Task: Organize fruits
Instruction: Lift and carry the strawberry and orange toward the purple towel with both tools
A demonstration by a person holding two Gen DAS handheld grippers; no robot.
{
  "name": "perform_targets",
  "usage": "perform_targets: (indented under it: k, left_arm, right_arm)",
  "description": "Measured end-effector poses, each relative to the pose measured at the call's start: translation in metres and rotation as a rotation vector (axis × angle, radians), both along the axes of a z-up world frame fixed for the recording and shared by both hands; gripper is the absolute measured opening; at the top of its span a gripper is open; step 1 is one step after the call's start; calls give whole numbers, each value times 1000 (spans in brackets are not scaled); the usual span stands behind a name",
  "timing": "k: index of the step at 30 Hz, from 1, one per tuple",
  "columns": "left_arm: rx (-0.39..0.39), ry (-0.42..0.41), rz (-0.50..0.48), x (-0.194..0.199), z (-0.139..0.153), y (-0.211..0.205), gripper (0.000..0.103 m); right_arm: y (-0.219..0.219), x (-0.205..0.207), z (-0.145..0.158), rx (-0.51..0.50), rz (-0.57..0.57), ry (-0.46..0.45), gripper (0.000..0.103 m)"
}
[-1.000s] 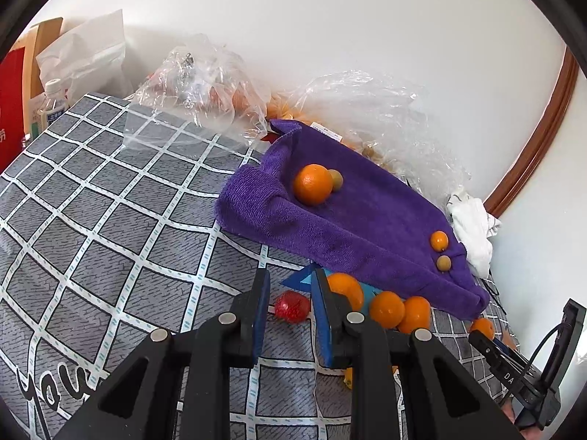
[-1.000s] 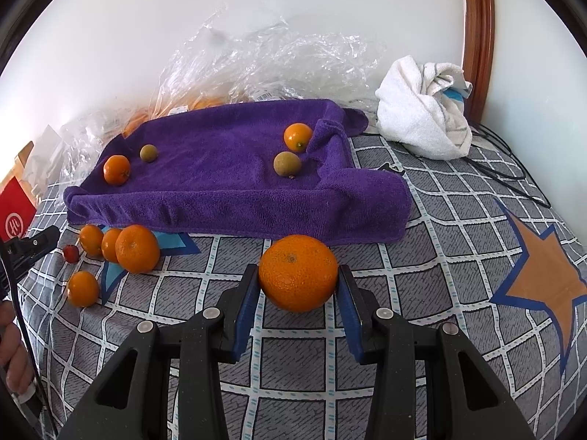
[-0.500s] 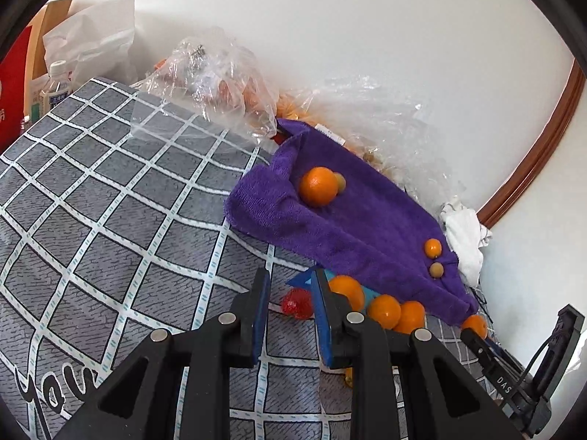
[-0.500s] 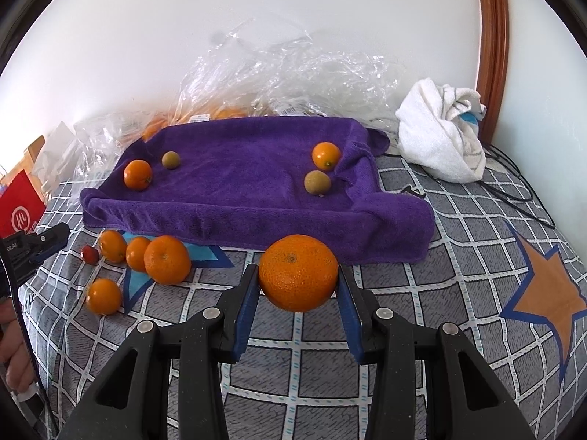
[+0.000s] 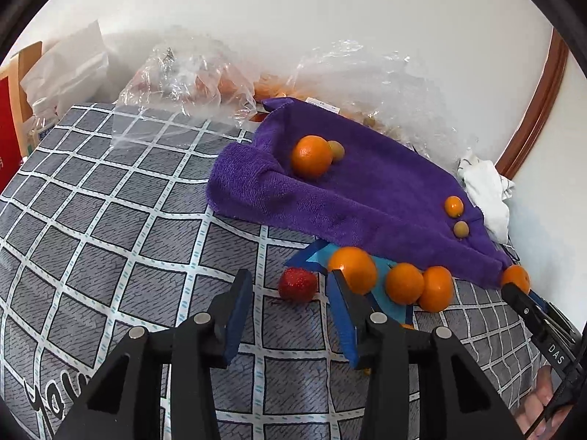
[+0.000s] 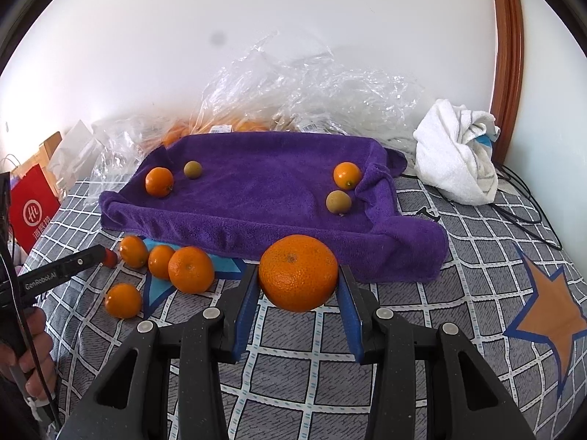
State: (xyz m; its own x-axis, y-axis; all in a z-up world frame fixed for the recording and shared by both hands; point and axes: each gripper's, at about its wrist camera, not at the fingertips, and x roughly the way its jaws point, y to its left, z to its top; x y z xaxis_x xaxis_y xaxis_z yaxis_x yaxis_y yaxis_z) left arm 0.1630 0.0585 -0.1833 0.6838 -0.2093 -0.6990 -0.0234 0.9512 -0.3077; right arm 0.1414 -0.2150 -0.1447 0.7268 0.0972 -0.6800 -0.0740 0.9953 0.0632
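Observation:
A purple towel [image 5: 367, 190] [image 6: 256, 198] lies on the checked bedcover, with oranges and small brownish-green fruits on it. In front of it sit a red strawberry [image 5: 297, 284] and several loose oranges [image 5: 403, 283] [image 6: 190, 269]. My left gripper [image 5: 290, 289] hovers just short of the strawberry; its jaws are opening and nothing is between them. My right gripper [image 6: 298, 278] is shut on a large orange [image 6: 298, 278], held above the cover in front of the towel. The left gripper's tip [image 6: 88, 258] shows at the left of the right wrist view.
Crumpled clear plastic bags [image 6: 312, 88] holding more fruit lie behind the towel by the wall. A white cloth [image 6: 458, 154] and cables lie at the right. A red bag [image 6: 31, 209] stands at the left edge. A person's hand [image 6: 33, 352] grips the left tool.
The left gripper's jaws have spread apart and it has come closer to the strawberry. The right gripper kept its hold on the large orange and rose slightly.

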Motion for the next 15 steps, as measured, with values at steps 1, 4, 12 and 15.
perform_targets:
  k: [1, 4, 12, 15]
  left_arm:
    - [-8, 7, 0, 2, -1, 0, 40]
    - [-9, 30, -12, 5, -5, -2, 33]
    - [-3, 34, 0, 4, 1, 0, 22]
    - [-19, 29, 13, 5, 10, 6, 22]
  right_arm:
    - [0, 1, -1, 1, 0, 1, 42]
    - [-4, 3, -1, 6, -6, 9, 42]
    - [-18, 13, 11, 4, -34, -9, 42]
    - [-23, 20, 16, 9, -41, -19, 42]
